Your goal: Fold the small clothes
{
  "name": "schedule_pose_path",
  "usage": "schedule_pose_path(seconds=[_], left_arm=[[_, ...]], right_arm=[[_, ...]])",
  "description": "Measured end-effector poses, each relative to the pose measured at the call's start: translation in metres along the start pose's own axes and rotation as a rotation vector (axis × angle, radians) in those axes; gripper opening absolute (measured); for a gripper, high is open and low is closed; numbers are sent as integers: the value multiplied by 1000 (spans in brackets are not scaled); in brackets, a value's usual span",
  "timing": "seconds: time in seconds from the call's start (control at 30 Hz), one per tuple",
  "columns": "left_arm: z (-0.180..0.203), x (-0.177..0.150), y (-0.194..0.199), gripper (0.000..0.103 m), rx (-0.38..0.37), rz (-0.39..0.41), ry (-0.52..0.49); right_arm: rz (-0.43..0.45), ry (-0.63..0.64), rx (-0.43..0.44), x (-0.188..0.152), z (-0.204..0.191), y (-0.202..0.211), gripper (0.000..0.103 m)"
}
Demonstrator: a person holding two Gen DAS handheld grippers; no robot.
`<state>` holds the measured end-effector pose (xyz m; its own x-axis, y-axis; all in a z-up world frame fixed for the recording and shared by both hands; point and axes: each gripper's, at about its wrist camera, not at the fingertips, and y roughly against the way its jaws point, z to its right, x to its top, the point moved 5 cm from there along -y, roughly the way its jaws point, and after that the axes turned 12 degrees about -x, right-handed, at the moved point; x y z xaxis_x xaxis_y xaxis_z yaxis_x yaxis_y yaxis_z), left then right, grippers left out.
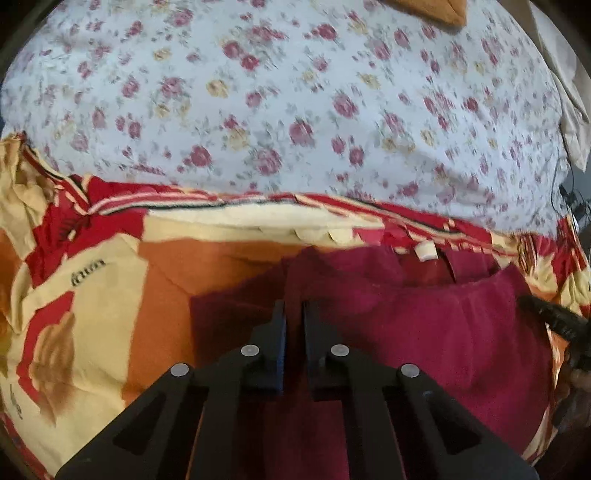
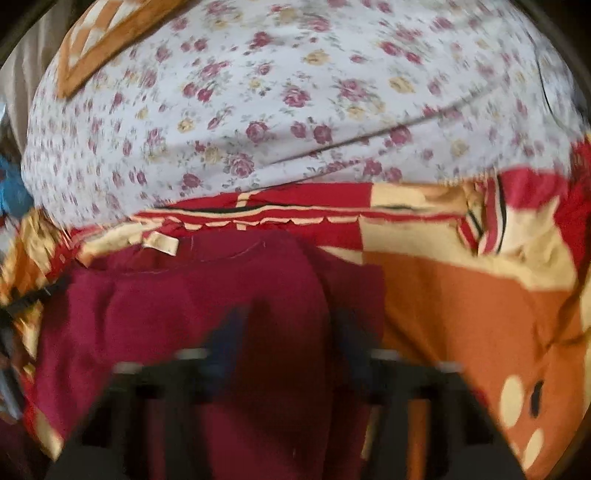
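A dark red garment (image 1: 424, 325) lies on a red, orange and cream patterned blanket (image 1: 92, 302), its neckline and a small white label (image 1: 425, 252) toward the far side. My left gripper (image 1: 294, 314) is shut on a fold of the garment near its left edge. In the right wrist view the garment (image 2: 166, 306) fills the lower middle, with the label (image 2: 161, 243) at its collar. My right gripper (image 2: 286, 325) is blurred and stands open over the garment's right part, with cloth showing between its fingers.
A white sheet with small red and yellow flowers (image 1: 295, 103) covers the bed beyond the blanket. An orange-bordered cloth (image 2: 110, 33) lies at the far edge. The other gripper's dark tip (image 1: 554, 321) shows at the right of the left wrist view.
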<state>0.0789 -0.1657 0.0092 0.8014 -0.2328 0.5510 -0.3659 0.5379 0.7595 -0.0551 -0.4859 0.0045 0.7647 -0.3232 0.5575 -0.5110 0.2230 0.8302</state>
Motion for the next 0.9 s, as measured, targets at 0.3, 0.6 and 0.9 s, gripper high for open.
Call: schedule_pose_path(seconds=[0.3,0.6,0.9], left_arm=[[-19,-10,-20,0,57,-13,51],[-1,-14,-10,0,113,15,-19],[5,-20,9,7,135,27,-30]], right_arm=[[-40,-31,-26,12,0,-27,15],[43,47,51,10,-31,25,49],[9,153,144,-10,-90,30,49]])
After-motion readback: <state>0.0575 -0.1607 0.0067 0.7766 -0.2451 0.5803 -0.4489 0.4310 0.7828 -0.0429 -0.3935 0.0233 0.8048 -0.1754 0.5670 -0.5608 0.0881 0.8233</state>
